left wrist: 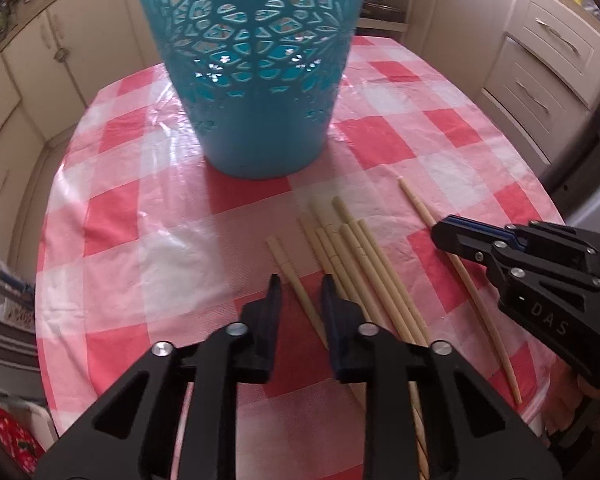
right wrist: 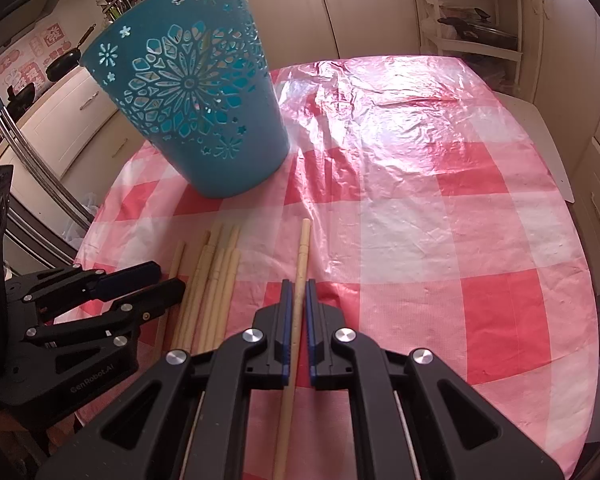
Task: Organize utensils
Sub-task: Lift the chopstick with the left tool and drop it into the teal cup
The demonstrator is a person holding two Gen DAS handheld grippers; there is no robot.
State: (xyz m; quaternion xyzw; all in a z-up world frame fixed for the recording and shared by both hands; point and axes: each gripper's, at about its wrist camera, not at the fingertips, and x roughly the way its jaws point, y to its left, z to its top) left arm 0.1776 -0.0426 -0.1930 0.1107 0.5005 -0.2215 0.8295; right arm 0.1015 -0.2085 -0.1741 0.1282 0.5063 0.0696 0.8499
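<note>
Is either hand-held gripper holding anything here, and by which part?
The right hand-held gripper straddles a lone chopstick around mid-length, but a firm clamp cannot be confirmed. The left hand-held gripper is open over another chopstick, holding nothing.

The black plastic right gripper (left wrist: 446, 236), seen from the left wrist camera, carries the pale raised letters "DAS" on the side of its body. The black plastic left gripper (right wrist: 168, 282), seen from the right wrist camera, bears the faint lettering "GenRobot.AI" along its lower side plate. Red wall decorations (right wrist: 40, 46) carry characters too small to read.
</note>
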